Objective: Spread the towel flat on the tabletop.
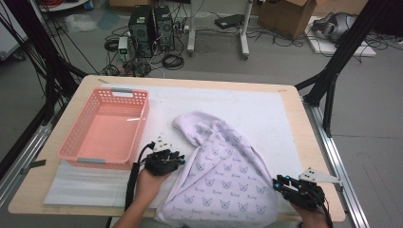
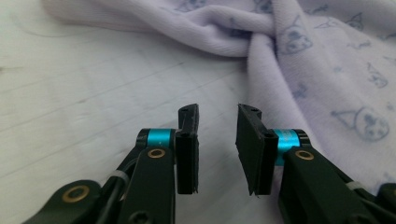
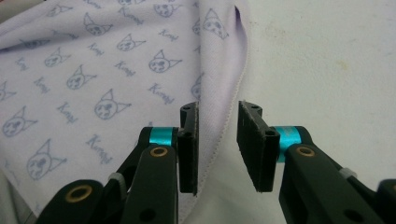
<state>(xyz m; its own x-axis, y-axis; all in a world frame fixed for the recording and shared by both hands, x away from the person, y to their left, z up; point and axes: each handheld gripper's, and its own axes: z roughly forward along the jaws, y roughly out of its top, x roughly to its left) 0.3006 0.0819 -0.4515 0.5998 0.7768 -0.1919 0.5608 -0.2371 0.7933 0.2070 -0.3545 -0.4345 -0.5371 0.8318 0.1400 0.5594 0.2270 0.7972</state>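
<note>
**Inspector:** Start at the near edge. What do the hands hold?

**Assistant:** Each hand carries a gripper. The left gripper [image 1: 164, 160] sits at the near left of the cloth [image 1: 223, 175], over the white mat [image 1: 266, 109]. In the left gripper view its jaws stand apart with bare mat between them, and the cloth lies just to the right of the right jaw. Nothing is pinched.

**Inspector:** And the right one?

**Assistant:** The right gripper [image 1: 297, 186] is at the near right corner of the table [image 1: 309, 137], at the cloth's right edge. In the right gripper view its jaws are also spread, with the stitched hem [image 3: 229, 121] of the cloth running up through the gap. I cannot tell whether the left pad touches the fabric; the pads do not press it.

**Inspector:** Describe the cloth.

**Assistant:** Pale lilac, lying near centre on the mat, spread wide at the near edge and bunched to a rounded fold farther in. It carries a repeat print of small blue cat-like faces [image 3: 109, 107], each with a short slanted word [image 3: 161, 91] beside it. The word starts with K; the remaining letters are too small to make out.

**Inspector:** Farther back?

**Assistant:** A pink basket [image 1: 73, 142] stands on the far left of the mat, well apart from the cloth. Beyond the table, two dark computer towers [image 1: 152, 26] and a cardboard box [image 1: 290, 16] sit on the floor among cables.
</note>
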